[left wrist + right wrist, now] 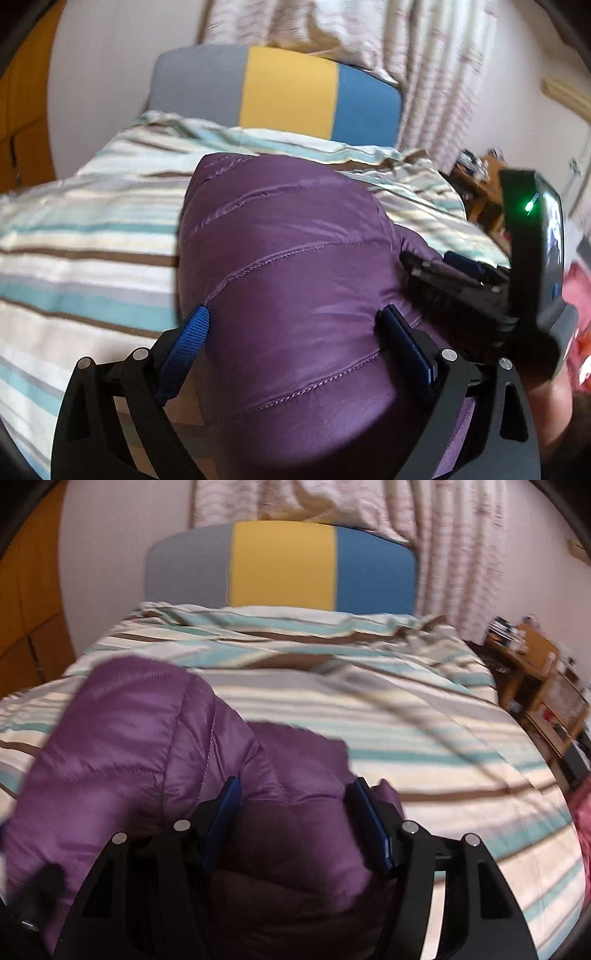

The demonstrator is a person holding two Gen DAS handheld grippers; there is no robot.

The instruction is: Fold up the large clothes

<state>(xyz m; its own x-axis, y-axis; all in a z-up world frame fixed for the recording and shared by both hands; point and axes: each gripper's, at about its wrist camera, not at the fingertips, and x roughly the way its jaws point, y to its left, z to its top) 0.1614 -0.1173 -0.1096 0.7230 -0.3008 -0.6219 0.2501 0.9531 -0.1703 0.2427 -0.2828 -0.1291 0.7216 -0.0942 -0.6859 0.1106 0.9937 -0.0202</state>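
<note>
A purple quilted puffer jacket (pixel 288 258) lies bundled on the striped bed (pixel 92 229). My left gripper (pixel 293 317) stands wide around a thick roll of the jacket, its blue pads pressing the fabric on both sides. My right gripper (pixel 293 790) likewise straddles a bunched part of the jacket (pixel 147 746), with fabric filling the gap between its blue pads. The right gripper also shows in the left wrist view (pixel 443 266), at the jacket's right edge, with a green light on its body.
A grey, yellow and blue headboard (pixel 280 565) stands at the far end of the bed, with curtains (pixel 443 535) behind it. A wooden side table (pixel 532 672) with clutter stands to the right. A red cloth (pixel 580 288) lies at the right edge.
</note>
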